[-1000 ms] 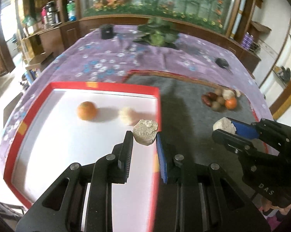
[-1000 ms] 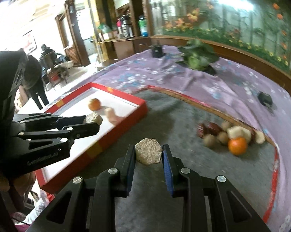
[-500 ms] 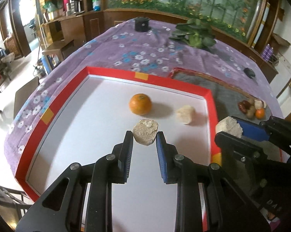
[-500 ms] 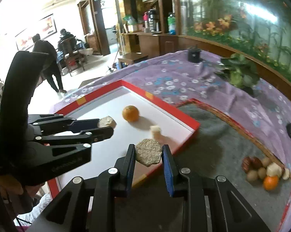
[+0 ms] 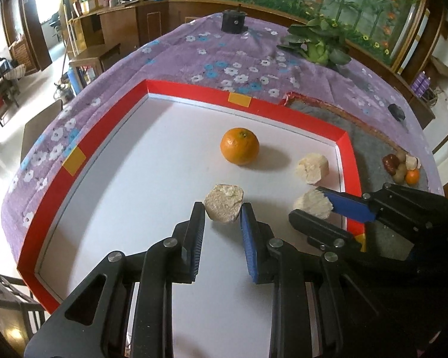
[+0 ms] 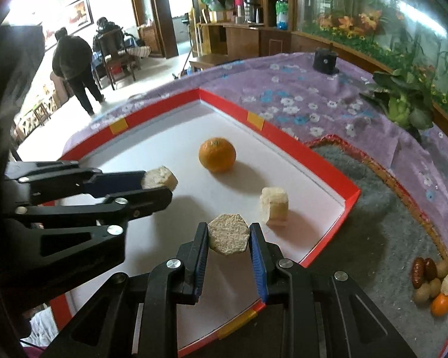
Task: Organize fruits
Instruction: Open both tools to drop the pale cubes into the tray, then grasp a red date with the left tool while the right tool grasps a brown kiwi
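A red-rimmed white tray (image 5: 191, 97) holds an orange (image 5: 239, 146) and a pale beige fruit chunk (image 5: 312, 168). My left gripper (image 5: 222, 208) is shut on a beige chunk (image 5: 223, 203) above the tray's middle. My right gripper (image 6: 229, 234) is shut on a hexagonal beige chunk (image 6: 229, 234) above the tray's near right part, beside the loose chunk (image 6: 274, 205). The right gripper also shows in the left wrist view (image 5: 313, 207), the left gripper in the right wrist view (image 6: 158, 182). A pile of small fruits (image 6: 434, 283) lies on the grey mat (image 6: 373, 232).
The table has a purple flowered cloth (image 5: 224, 59). A leafy green plant (image 5: 319, 44) and a small black object (image 5: 233, 22) stand at the far side. Another dark object (image 5: 396, 112) lies at the right. People and chairs are beyond the table (image 6: 74, 68).
Both grippers have moved left from over the grey mat to over the white tray, each still holding its chunk. The fruit pile is now farther to the right.
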`<state>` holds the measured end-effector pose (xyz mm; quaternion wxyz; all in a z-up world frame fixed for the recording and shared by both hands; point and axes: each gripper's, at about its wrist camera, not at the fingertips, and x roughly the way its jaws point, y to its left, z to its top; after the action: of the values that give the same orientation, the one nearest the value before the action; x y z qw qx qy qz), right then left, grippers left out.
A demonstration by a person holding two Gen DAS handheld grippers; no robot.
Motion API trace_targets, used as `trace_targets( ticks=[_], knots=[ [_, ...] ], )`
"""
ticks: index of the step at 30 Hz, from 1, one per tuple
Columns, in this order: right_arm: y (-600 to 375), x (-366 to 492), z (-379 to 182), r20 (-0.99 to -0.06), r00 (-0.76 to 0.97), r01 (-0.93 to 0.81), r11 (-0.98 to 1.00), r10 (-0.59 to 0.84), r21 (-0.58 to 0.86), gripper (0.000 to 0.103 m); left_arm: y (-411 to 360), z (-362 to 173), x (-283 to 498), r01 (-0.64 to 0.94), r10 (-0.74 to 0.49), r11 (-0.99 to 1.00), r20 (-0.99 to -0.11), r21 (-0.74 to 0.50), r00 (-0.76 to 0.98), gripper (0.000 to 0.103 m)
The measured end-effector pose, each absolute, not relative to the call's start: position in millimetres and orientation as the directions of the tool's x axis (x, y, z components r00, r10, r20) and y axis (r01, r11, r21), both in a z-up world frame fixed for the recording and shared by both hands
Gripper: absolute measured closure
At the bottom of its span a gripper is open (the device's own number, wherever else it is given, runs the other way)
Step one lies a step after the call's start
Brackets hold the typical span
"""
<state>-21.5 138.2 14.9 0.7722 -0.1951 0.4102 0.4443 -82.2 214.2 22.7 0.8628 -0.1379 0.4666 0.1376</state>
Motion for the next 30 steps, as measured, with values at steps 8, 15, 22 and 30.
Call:
trace_targets(
  ticks=[8, 15, 22, 30],
  knots=[
    [127, -27, 21, -0.78, 0.277, -0.841, 0.534, 0.561, 0.085, 0.058, 216, 22, -84, -0.4, 0.105, 0.907, -0.851, -0.131, 0.515, 0.069],
    [96, -32, 36, -0.742, 0.305, -0.82, 0.561, 0.598, 0.115, 0.058, 204, 36, -87, -0.406, 0.146, 0.908, -0.831, -0.103, 0.537, 0.058],
    [54, -29, 44, -0.733, 0.366, -0.769, 0.63, 0.573, 0.108, 0.055, 173, 48, -79, -0.361, 0.131, 0.927, -0.816, -0.101, 0.563, 0.054],
    [-19, -19, 44, -0.721, 0.457, -0.67, 0.735, 0.52, 0.105, 0.054, 123, 52, -52, -0.27, 0.065, 0.956, -0.819, -0.112, 0.57, 0.054]
  ],
)
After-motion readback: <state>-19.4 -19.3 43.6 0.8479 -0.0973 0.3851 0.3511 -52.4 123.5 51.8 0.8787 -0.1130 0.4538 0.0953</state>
